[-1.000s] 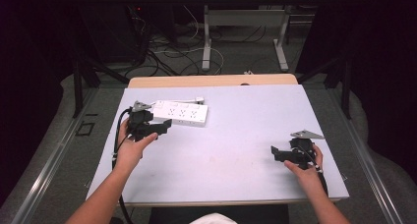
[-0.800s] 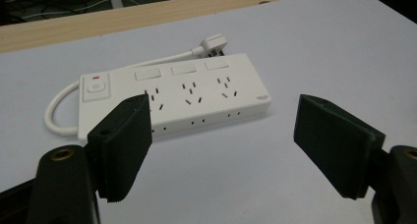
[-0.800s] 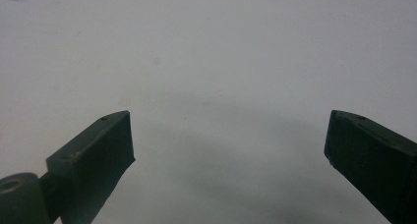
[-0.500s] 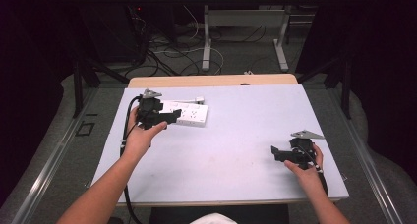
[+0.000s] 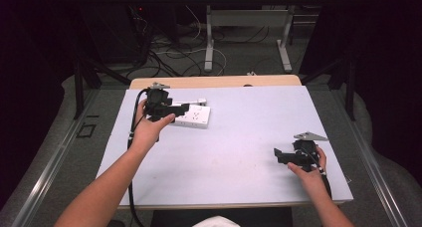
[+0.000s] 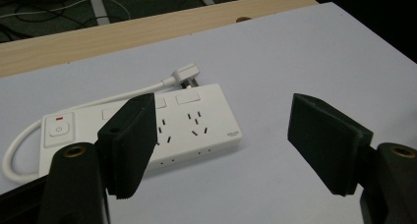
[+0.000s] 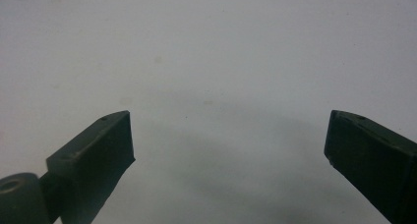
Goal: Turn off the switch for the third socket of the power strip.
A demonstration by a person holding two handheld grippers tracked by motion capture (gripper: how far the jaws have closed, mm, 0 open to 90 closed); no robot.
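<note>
A white power strip (image 5: 193, 116) (image 6: 147, 130) lies flat on the pale table (image 5: 239, 137) at the back left, with its short white cable and plug (image 6: 184, 76) curled behind it. My left gripper (image 5: 180, 108) (image 6: 226, 145) hovers over the strip's left end, open, with nothing between its jaws. In the left gripper view the left pad (image 6: 130, 143) covers part of the strip's sockets. My right gripper (image 5: 278, 155) (image 7: 228, 145) sits low near the table's right front, open and holding nothing, pointing left over bare tabletop.
A wooden strip (image 5: 214, 81) borders the table's far edge. Beyond it are a desk frame's legs (image 5: 209, 38) and loose cables on the floor (image 5: 164, 48). A metal rail (image 5: 54, 157) runs along the floor at the left.
My left gripper has moved away from me and to the right, from the table's left side to above the power strip's left end. The right gripper has stayed put.
</note>
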